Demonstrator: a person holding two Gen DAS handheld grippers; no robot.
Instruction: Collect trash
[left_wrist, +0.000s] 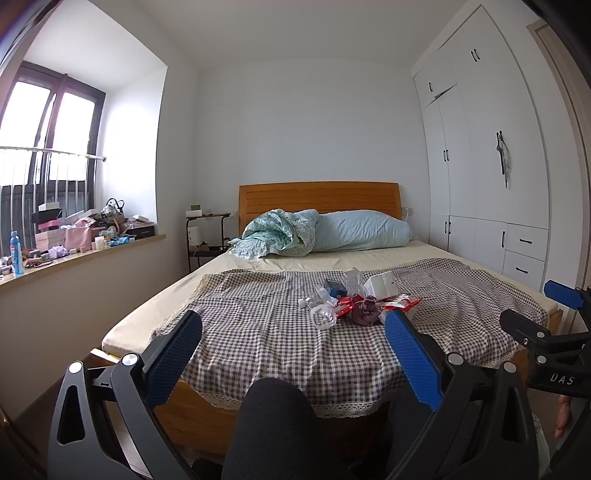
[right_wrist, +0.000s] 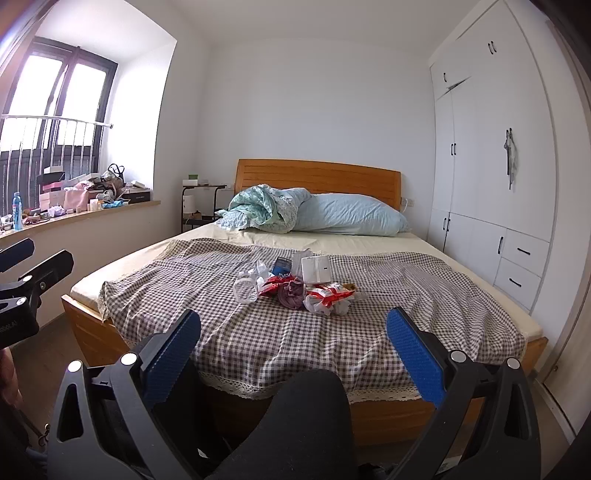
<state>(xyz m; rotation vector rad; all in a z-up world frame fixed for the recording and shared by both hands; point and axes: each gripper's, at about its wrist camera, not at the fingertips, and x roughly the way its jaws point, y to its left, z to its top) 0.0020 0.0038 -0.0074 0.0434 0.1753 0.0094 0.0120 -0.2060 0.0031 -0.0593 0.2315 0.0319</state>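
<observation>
Both claws were spread wide and held nothing. The left claw (left_wrist: 291, 332) hung low before the foot of the bed (left_wrist: 207, 410), its blue pads far apart, and the right claw (right_wrist: 291, 332) was poised the same way just beside it.

The trash pile (right_wrist: 295, 286) lay on the checkered cloth (right_wrist: 229, 332) near the middle of the bed, well apart from both claws and further along the mattress than either reached. In the right wrist view it sat ahead, roughly between the two pads; in the left wrist view it lay ahead and toward the right pad.

Within the pile, a white box (right_wrist: 316, 269) stood at the far side beside a blue packet (right_wrist: 281, 266). Red wrappers (right_wrist: 328, 293) and a crumpled purple lump (right_wrist: 291, 295) lay at the near side, with clear plastic (right_wrist: 245, 290) at the left edge.

A dark-clad knee (right_wrist: 306, 413) rose between the claws in both views. Folded bedding (right_wrist: 266, 210) and a pale blue pillow (right_wrist: 351, 216) rested against the wooden headboard (right_wrist: 317, 177).
</observation>
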